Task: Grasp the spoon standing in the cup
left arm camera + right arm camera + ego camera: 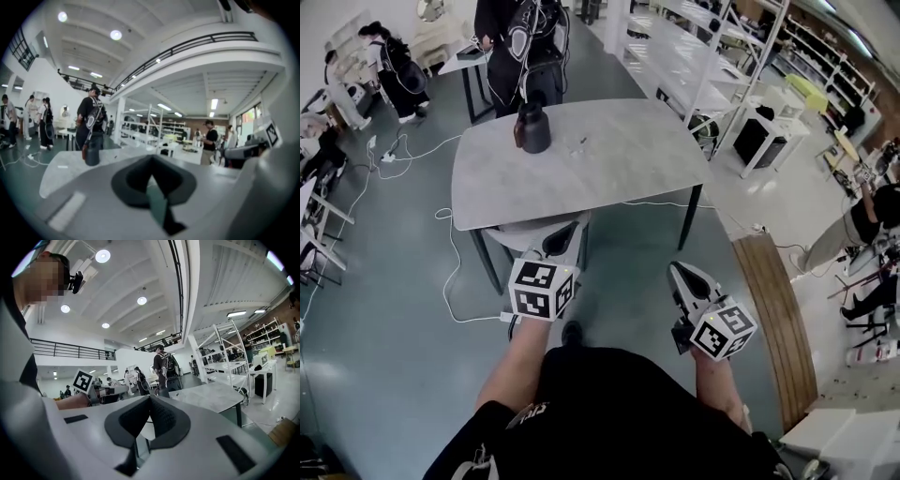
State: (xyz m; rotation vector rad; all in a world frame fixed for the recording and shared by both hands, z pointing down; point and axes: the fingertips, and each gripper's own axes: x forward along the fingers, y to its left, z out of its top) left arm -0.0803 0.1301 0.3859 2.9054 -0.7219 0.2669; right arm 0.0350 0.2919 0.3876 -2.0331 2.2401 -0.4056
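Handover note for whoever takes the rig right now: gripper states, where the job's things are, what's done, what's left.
Left gripper: shut, empty, held low at the near edge of the grey rounded-corner table.
Right gripper: shut, empty, beside it, short of the table.
Dark cup: upright at the table's far left; the spoon cannot be made out from here.
Done: nothing grasped yet.
Left: go to the cup, open a gripper, close it on the spoon.
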